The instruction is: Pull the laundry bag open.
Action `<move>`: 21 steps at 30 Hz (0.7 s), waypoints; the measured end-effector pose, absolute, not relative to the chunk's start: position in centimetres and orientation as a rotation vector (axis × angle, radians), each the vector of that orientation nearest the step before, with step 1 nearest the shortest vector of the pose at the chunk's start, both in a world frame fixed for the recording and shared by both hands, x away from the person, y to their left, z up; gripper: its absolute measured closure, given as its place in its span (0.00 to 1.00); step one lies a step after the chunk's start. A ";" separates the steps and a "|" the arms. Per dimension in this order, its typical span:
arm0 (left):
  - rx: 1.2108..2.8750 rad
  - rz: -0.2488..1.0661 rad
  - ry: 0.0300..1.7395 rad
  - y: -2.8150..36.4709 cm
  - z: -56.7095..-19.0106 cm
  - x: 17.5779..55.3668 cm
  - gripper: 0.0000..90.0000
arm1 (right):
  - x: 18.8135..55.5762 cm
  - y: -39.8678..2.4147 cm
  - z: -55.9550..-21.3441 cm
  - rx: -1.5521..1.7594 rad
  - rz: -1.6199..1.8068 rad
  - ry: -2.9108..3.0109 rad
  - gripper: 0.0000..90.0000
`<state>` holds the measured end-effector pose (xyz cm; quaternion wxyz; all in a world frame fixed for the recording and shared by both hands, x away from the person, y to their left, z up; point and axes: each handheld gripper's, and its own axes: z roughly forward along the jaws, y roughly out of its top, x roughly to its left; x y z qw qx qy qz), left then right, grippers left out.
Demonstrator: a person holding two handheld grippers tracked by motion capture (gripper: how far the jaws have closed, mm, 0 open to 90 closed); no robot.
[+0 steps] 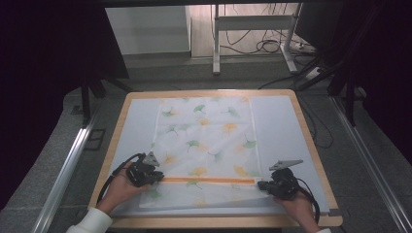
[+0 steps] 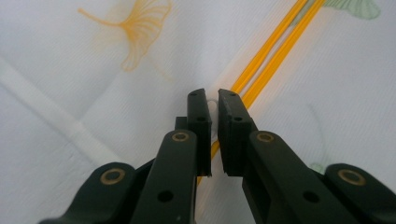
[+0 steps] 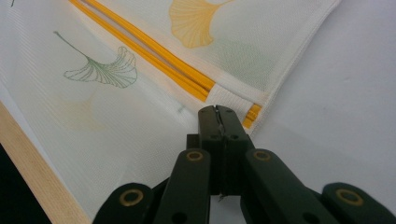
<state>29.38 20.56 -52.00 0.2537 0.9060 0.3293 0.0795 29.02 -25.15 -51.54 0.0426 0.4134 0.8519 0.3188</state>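
Two grippers work my leaf-printed mesh bag [image 1: 204,145] at lower centre of the high view: my right gripper [image 1: 265,185] pinches its corner to anchor it, while my left gripper [image 1: 158,178] nips the orange zipper [image 1: 209,180]'s pull to slide it.

One mesh laundry bag [image 1: 204,145] printed with ginkgo leaves lies between the two pairs of jaws, carrying one orange zipper [image 1: 209,180]. There are two grippers, the left gripper [image 1: 156,177] and the right gripper [image 1: 262,185], on one worktop [image 1: 311,145].
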 end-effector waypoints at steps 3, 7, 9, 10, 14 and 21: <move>2.462 0.221 0.903 20.9 -52.0 29.3 0.94 | 29.0 -25.1 -51.5 1.262 0.975 2.606 1.00; 2.461 0.220 0.907 21.2 -52.0 29.3 0.94 | 29.0 -25.2 -51.5 1.264 0.976 2.606 1.00; 2.459 0.220 0.912 21.3 -52.0 29.2 0.94 | 29.0 -25.1 -51.5 1.261 0.975 2.606 1.00; 2.458 0.221 0.913 21.3 -52.0 29.2 0.94 | 29.0 -25.1 -51.5 1.260 0.974 2.606 1.00; 2.462 0.226 0.916 21.5 -52.0 29.2 0.94 | 29.0 -25.1 -51.5 1.261 0.974 2.606 1.00; 2.458 0.224 0.934 22.5 -52.0 29.0 0.94 | 29.0 -25.1 -51.5 1.262 0.976 2.606 1.00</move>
